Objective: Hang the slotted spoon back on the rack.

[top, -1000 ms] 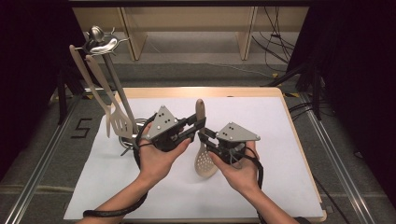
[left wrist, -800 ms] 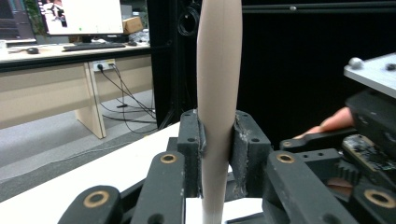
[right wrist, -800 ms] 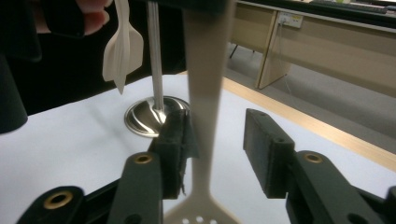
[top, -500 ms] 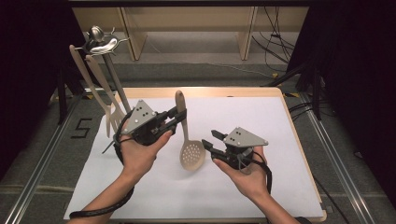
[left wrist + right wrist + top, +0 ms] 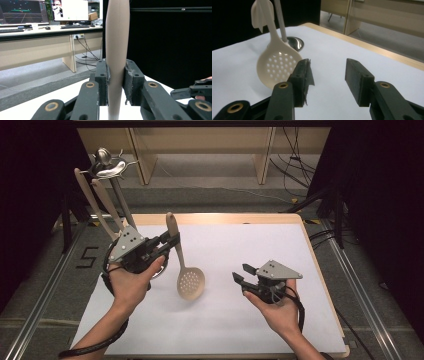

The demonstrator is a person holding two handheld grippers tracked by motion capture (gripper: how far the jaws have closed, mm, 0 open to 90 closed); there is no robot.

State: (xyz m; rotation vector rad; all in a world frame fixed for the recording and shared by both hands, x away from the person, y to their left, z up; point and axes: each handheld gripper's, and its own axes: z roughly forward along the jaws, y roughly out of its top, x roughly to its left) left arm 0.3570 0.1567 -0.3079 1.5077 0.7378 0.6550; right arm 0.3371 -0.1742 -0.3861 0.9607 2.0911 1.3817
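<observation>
Right gripper (image 5: 240, 272), near right over the white sheet (image 5: 300, 320): jaws have just been opening, now wide with nothing between them. Left gripper (image 5: 172, 241), further back on the left: pads clamped on the handle of the slotted spoon (image 5: 190, 283), bowl hanging down clear of the sheet. Judged step: carrying the spoon to the utensil rack (image 5: 107, 167) at far left, where other utensils hang. Next move calls for lifting the handle end to a free hook. The handle's hanging hole and any free hook are hard to make out.
</observation>
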